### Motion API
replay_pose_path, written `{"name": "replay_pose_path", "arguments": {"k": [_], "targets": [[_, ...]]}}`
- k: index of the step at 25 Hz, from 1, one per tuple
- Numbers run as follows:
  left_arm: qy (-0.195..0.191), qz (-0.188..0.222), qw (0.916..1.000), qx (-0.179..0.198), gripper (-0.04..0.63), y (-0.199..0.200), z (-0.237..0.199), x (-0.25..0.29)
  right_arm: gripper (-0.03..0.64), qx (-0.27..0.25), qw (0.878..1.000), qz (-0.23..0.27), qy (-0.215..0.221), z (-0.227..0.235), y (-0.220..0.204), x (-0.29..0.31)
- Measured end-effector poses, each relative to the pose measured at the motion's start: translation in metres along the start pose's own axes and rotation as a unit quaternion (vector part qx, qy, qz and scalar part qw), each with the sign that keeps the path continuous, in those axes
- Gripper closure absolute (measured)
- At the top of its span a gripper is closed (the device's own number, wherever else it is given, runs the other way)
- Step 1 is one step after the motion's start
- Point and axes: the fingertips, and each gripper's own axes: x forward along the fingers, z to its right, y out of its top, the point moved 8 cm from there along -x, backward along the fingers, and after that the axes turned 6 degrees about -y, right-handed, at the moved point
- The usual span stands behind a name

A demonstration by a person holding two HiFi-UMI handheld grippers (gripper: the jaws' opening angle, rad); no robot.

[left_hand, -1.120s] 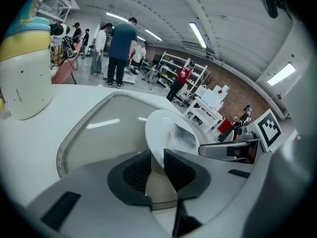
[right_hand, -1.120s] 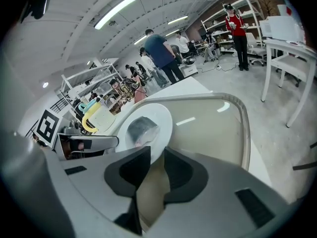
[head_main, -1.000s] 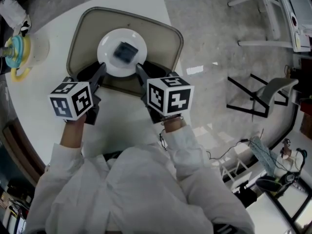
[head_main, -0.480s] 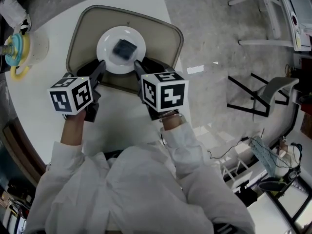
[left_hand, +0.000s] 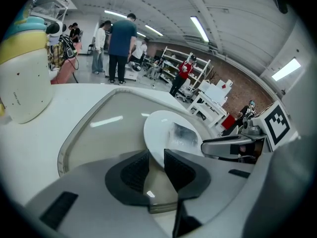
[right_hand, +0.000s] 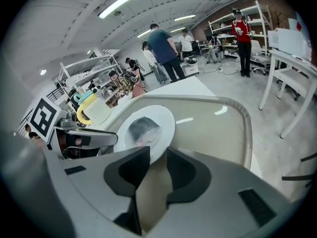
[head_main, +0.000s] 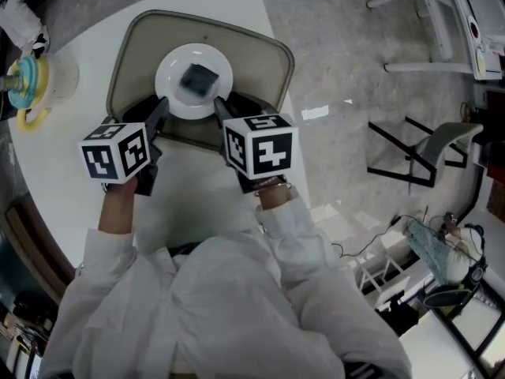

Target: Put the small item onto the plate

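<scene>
**A:** What does the head view show of the surface and the room?

**B:** A white round table (head_main: 197, 192) carries a beige tray with rounded corners (head_main: 264, 58). Out past the right gripper's (head_main: 230, 105) outer side there is grey speckled floor (head_main: 339, 46). The white round plate (head_main: 172, 95) lies in the tray, just ahead of that tool and of the left gripper (head_main: 154, 110). The small dark squarish item (head_main: 198, 79) sits on the middle of the plate.

**A:** And the left gripper view?

**B:** Its jaws are closed on the near rim of the plate. Far ahead of the tool stand several people (left_hand: 121, 36), white shelves (left_hand: 173, 58) and a brick wall (left_hand: 233, 78), under long ceiling lights (left_hand: 199, 28).

**A:** The right gripper view?

**B:** These jaws have just been opening. The plate's rim is between them and the pads sit loose. Far ahead and to the right is a person in a red top (right_hand: 242, 31).

**A:** Any print?

**B:** Black-and-white square markers (right_hand: 42, 118) on the other tool's cube.
</scene>
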Motion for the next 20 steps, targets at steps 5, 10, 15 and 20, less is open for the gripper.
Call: {"name": "replay_pose_path", "arguments": {"k": [5, 10, 15, 20], "targets": [[-0.001, -0.004, 0.9999, 0.016, 0.514, 0.000, 0.003, 0.000, 0.518, -0.010, 1.000, -0.006, 0.002, 0.002, 0.001, -0.002], [0.004, 0.003, 1.0000, 0.007, 0.489, 0.000, -0.002, -0.002, 0.494, -0.018, 1.000, -0.002, -0.014, -0.003, -0.001, -0.003], [-0.001, 0.009, 1.0000, 0.005, 0.482, 0.000, -0.004, -0.007, 0.476, -0.017, 1.000, 0.004, -0.026, -0.007, -0.002, -0.006], [-0.014, 0.027, 0.9995, 0.007, 0.482, 0.001, -0.004, -0.022, 0.476, -0.011, 0.999, 0.016, -0.039, -0.009, -0.004, -0.015]]}}
